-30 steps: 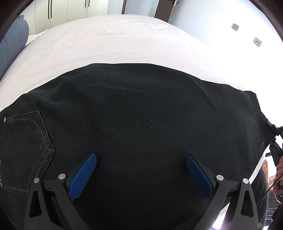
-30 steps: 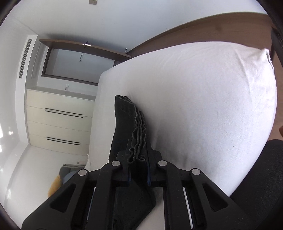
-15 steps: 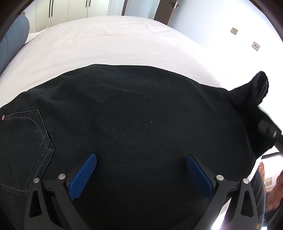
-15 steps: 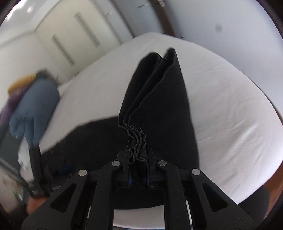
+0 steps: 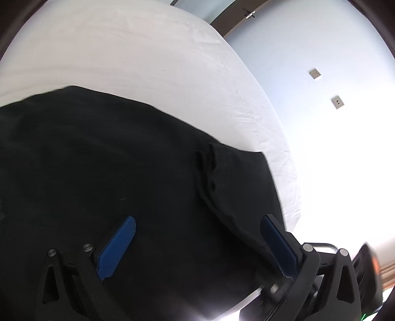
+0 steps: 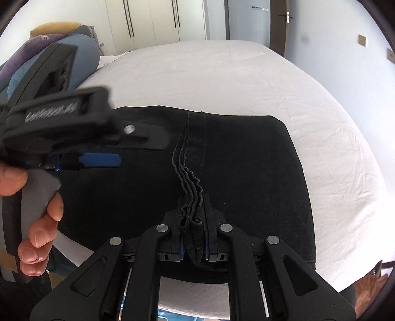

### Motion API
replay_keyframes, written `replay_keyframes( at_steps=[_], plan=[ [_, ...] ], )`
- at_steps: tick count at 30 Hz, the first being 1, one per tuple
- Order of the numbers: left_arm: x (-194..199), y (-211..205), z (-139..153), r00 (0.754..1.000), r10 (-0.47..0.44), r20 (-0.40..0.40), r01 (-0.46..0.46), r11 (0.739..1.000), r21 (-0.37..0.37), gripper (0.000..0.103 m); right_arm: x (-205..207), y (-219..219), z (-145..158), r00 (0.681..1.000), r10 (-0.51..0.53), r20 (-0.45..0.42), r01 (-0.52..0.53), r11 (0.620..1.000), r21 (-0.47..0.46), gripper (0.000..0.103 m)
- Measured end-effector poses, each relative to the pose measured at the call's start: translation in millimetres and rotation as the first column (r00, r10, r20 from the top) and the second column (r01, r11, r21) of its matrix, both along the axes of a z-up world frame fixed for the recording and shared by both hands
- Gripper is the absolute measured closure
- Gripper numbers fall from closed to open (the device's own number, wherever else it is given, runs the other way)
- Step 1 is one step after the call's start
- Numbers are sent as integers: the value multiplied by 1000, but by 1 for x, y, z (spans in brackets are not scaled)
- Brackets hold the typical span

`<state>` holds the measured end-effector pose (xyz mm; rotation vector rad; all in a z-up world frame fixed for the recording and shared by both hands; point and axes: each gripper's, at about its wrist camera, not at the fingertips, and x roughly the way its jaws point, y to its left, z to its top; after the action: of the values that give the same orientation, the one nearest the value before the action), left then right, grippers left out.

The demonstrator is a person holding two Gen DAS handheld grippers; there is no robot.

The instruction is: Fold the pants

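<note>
Black pants (image 5: 103,172) lie across the white bed (image 5: 138,49). My left gripper (image 5: 197,237) hovers just above the dark cloth, open, with nothing between its blue pads (image 5: 118,244). Its right finger stands beside a folded-over hem end (image 5: 234,177). In the right wrist view the pants (image 6: 246,160) are doubled over, and my right gripper (image 6: 193,214) is shut on the bunched hem layers (image 6: 190,182). The left gripper (image 6: 98,158) appears there at the left, held by a hand (image 6: 37,229), its jaws wide over the fabric.
White wardrobe doors (image 6: 153,22) stand beyond the bed. Blue, purple and yellow cushions (image 6: 81,49) are stacked at the far left. A wall with sockets (image 5: 337,102) and a dark door (image 6: 277,27) lie on the right side. The near edge of the bed (image 6: 192,296) is just below my right gripper.
My right gripper carried the hem end leftward over the pants, folding them, and rolled upright. The left gripper tilted and rose slightly, so the pocket left its view.
</note>
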<state>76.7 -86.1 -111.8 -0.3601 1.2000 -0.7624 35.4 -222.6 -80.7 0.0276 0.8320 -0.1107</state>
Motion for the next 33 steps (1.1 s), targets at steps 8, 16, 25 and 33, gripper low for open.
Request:
replay_keyframes(
  at_steps=[8,16,25,33],
  plan=[
    [24,-12,-9,992,-14,-125,7,998,-60,1,-8,12,19,999,18,37,-16,998,-55,93],
    [29,-3,-15,981,-52,-188,35,995,-92,73,-27,43,35,994,86,61,-77,987,-143,93],
    [44,29,3,982,-165,-92,166,986,1,94,-33,91,37,978,207,5,-203,964,-169,93],
    [74,80,-10,980,-180,-79,190,972,139,94,-9,139,18,946,321,-44,-323,945,-56,93]
  ],
)
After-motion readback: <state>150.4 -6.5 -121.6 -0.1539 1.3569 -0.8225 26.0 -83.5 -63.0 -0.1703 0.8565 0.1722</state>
